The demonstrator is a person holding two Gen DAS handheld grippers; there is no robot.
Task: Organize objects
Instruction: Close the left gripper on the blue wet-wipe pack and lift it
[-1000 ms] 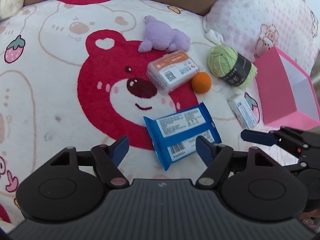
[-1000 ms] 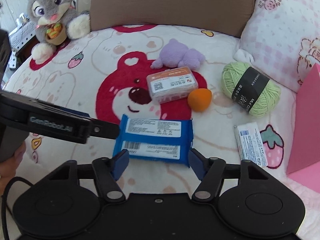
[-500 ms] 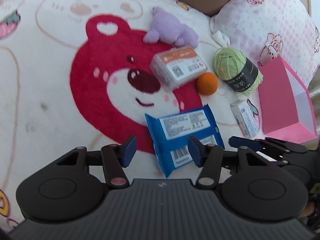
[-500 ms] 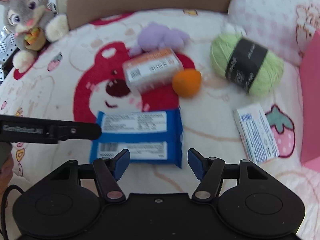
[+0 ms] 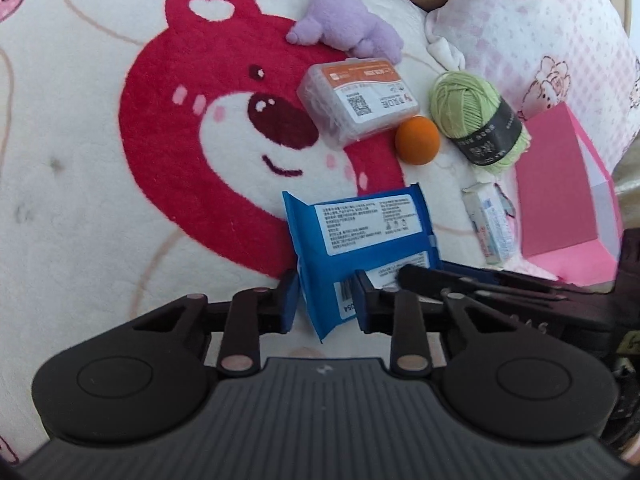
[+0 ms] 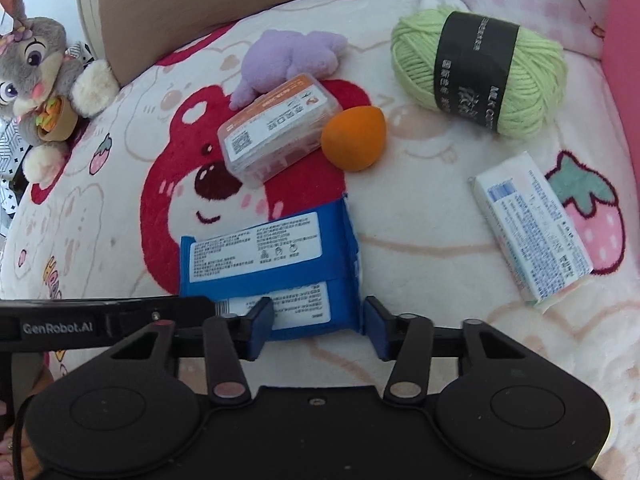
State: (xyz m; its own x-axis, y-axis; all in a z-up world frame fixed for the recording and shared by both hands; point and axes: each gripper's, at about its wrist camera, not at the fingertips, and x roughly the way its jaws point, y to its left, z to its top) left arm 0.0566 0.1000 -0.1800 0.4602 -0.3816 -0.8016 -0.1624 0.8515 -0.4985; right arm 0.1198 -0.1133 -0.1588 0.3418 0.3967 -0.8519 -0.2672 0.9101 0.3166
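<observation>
Left wrist view shows my left gripper point(image 5: 326, 300) with its jaws just drawn in on the near left corner of the flat blue plastic wipes pack point(image 5: 360, 236), its blue pads pressing the pack from both sides. From the right wrist view, my right gripper point(image 6: 318, 326) has also just been closing on the pack's point(image 6: 268, 264) near right end, and its pads sit against the wrapper. Both grippers hold the same pack, which lies on the white plush blanket point(image 5: 80, 160) printed with a red bear face.

At the right edge stands the open pink cardboard box point(image 5: 560, 188); what I can see of its inside is bare pale wall. A small white carton with blue print point(image 6: 532, 236) lies just beside the box, on a strawberry print. Farther back, close together, are a clear plastic case with an orange label point(image 6: 276, 132), an orange egg-shaped sponge point(image 6: 354, 138), a ball of light green yarn with a black band point(image 6: 480, 72) and a lilac plush toy point(image 6: 288, 60). A grey plush rabbit point(image 6: 36, 72) sits at the far left edge.

Left of the pack the blanket lies open; to the right, bare blanket lies between the pack and the carton
</observation>
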